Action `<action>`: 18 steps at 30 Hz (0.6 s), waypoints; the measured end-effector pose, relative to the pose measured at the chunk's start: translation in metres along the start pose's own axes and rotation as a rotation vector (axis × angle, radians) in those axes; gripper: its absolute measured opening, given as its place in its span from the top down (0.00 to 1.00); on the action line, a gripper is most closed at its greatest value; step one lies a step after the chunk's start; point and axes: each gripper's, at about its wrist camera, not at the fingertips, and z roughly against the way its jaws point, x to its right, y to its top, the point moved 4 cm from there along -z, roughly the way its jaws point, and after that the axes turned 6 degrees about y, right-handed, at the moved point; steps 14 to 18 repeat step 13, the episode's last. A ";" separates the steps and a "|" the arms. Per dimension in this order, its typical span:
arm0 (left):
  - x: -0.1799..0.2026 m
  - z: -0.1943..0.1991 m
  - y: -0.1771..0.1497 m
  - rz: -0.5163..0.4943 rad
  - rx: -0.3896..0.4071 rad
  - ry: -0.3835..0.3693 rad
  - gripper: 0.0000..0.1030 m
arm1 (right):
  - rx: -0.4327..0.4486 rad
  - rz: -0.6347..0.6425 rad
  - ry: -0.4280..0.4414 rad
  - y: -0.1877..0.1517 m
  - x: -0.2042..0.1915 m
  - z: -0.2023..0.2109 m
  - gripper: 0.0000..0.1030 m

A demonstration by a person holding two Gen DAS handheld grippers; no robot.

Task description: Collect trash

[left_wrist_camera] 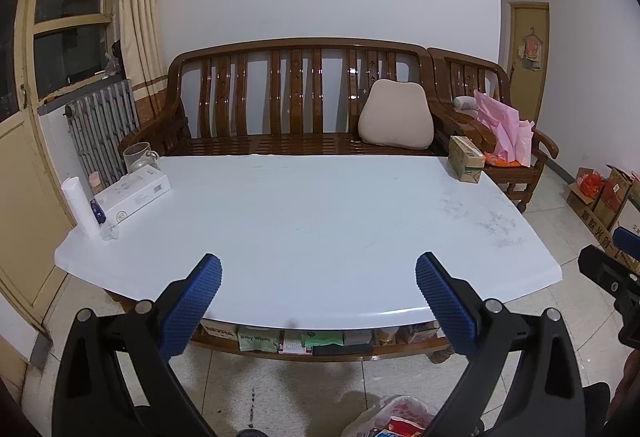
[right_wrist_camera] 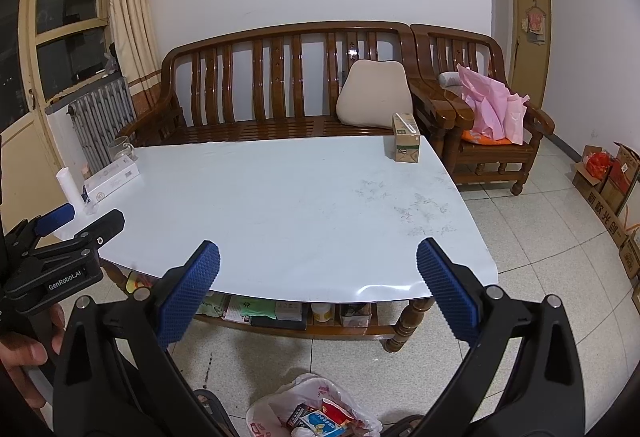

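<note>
While both fingers gape, trash bag [right_wrist_camera: 312, 407] lies below them.

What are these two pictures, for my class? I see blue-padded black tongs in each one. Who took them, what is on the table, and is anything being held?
A person holds a claw in each hand; each carries a camera looking along its fingers. One picture looks past the left claw, the other past the right claw. Both are open and hold nothing. On the white table stand a drink carton, a flat white box, a white tube and a glass mug. On the floor lies a plastic bag with wrappers inside.
</note>
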 end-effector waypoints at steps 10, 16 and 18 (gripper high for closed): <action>0.000 -0.001 -0.001 -0.004 -0.013 -0.007 0.08 | -0.004 0.002 0.000 -0.002 0.001 -0.001 0.06; 0.000 -0.002 -0.002 -0.007 -0.017 -0.003 0.08 | -0.005 -0.001 -0.001 -0.003 0.002 -0.002 0.06; 0.000 -0.002 -0.002 -0.007 -0.017 -0.003 0.08 | -0.005 -0.001 -0.001 -0.003 0.002 -0.002 0.06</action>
